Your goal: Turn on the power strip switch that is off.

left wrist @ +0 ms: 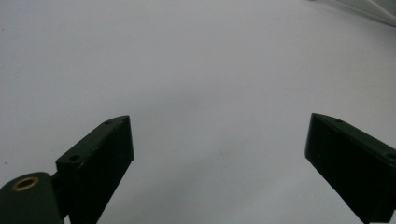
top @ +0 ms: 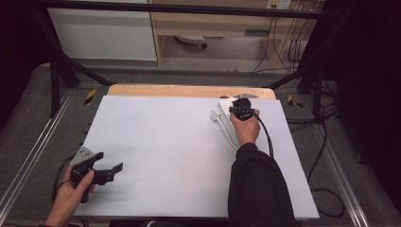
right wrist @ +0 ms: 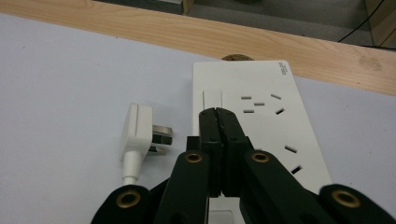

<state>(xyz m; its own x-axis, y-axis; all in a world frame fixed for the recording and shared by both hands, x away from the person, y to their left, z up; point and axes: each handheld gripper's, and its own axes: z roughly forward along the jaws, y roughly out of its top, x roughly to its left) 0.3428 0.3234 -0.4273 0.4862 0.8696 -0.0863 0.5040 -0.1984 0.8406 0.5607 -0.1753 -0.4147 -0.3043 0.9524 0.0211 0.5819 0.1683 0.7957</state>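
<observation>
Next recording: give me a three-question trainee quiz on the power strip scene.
1. True or false: the right gripper is shut, tips over the power strip's switch.
2. Where does the white plug lie in the right gripper view? A) plugged in B) on the table, left of the strip C) between the jaws
3. How do the left gripper's jaws stand?

Key: 1 true; 2 B; 3 open, nothing between them.
</observation>
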